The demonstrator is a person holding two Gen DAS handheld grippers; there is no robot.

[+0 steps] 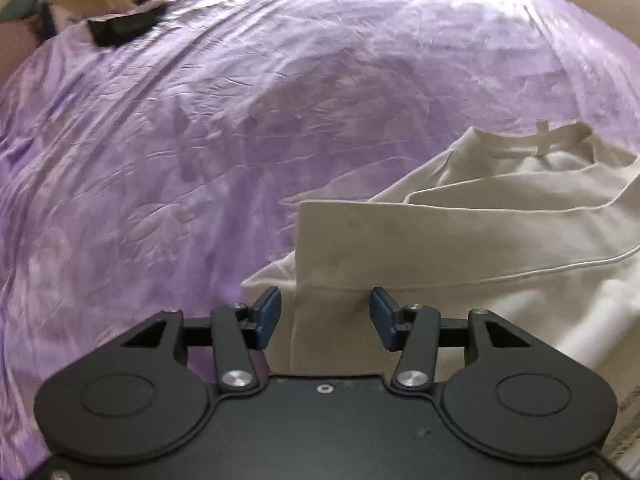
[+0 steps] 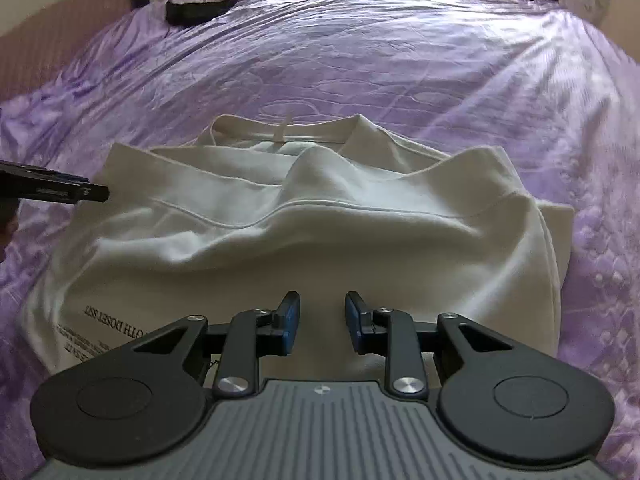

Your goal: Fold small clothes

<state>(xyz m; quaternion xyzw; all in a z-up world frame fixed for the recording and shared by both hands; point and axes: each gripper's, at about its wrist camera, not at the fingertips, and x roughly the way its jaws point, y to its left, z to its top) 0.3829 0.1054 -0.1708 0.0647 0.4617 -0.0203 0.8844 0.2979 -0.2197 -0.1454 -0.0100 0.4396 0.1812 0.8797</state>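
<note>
A cream-white T-shirt (image 2: 304, 232) lies partly folded on the purple bedsheet (image 2: 360, 60), collar and neck tag toward the far side, black printed text at its near left edge. It also shows in the left wrist view (image 1: 460, 248), at the right. My left gripper (image 1: 325, 316) is open, its blue pads either side of the shirt's near left edge, holding nothing. It appears edge-on at the left of the right wrist view (image 2: 92, 192). My right gripper (image 2: 322, 320) is open over the shirt's near middle, empty.
The purple bedsheet (image 1: 200, 140) spreads wide to the left and beyond the shirt. A black object (image 1: 124, 28) lies at the far left of the bed, also seen in the right wrist view (image 2: 196, 10). Pillows and a patterned headboard stand behind it.
</note>
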